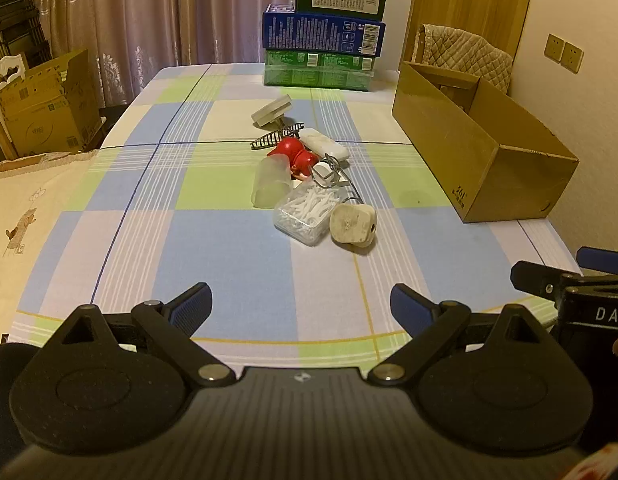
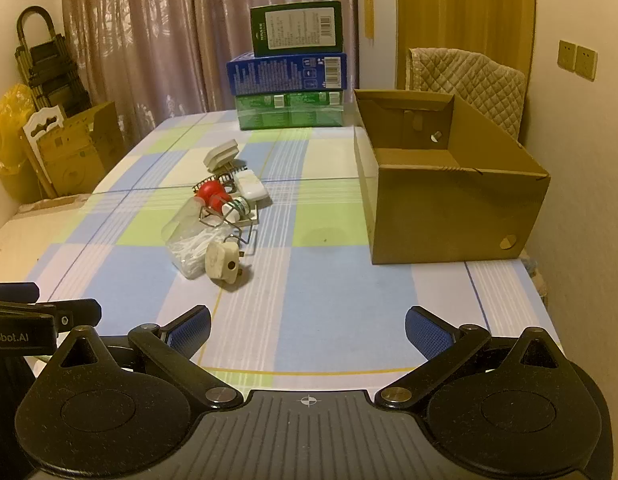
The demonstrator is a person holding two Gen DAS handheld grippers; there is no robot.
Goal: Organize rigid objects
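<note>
A pile of small rigid objects lies mid-table: a cream plug [image 1: 352, 225] [image 2: 222, 261], a clear box of white picks [image 1: 307, 210] [image 2: 193, 249], a frosted cup [image 1: 271, 184], a red toy [image 1: 295, 154] [image 2: 211, 193], a white case [image 1: 324, 143] [image 2: 251, 186], a black hair claw [image 1: 277, 136], a grey adapter [image 1: 272, 111] [image 2: 221, 153] and a wire piece [image 1: 335, 174]. An open cardboard box [image 1: 481, 148] [image 2: 449, 196] stands to the right. My left gripper [image 1: 301, 304] and right gripper [image 2: 307, 330] are open and empty, near the table's front edge.
Three stacked cartons [image 1: 323, 28] [image 2: 291, 68] stand at the table's far edge. A padded chair [image 2: 469, 80] is behind the cardboard box. Cardboard boxes [image 1: 41, 108] and a folded ladder [image 2: 49, 64] stand on the floor at left. The checked tablecloth [image 2: 309, 280] covers the table.
</note>
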